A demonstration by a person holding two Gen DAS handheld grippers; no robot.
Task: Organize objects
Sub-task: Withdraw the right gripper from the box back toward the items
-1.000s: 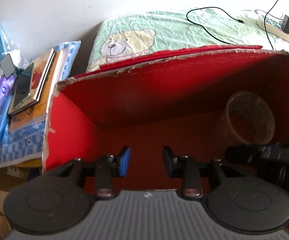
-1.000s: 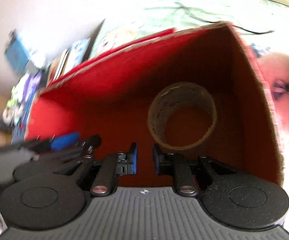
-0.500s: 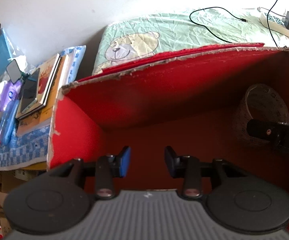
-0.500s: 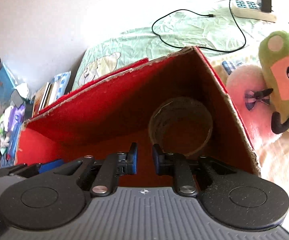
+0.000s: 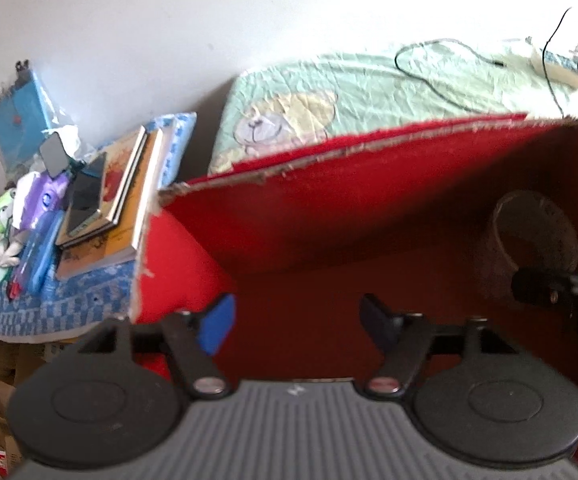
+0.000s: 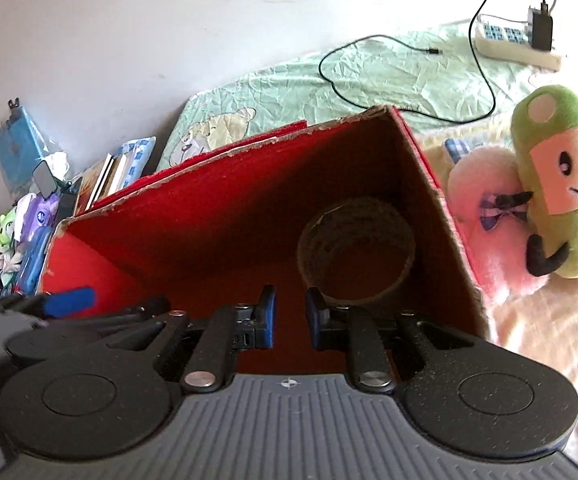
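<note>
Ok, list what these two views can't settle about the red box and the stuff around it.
- Near floor of the red box: hidden in both wrist views by the hand-held gripper bodies.
- Tape roll: label too dim to read in the right view, blurred in the left.
- Book stack: titles too small, left view.
- Pink plush: partly covered by the green plush, right view.

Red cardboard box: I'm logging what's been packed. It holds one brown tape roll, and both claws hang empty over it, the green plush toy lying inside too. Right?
Not quite: the green plush toy lies outside the red cardboard box, beside its right wall, per the right wrist view. The rest stands.
</note>
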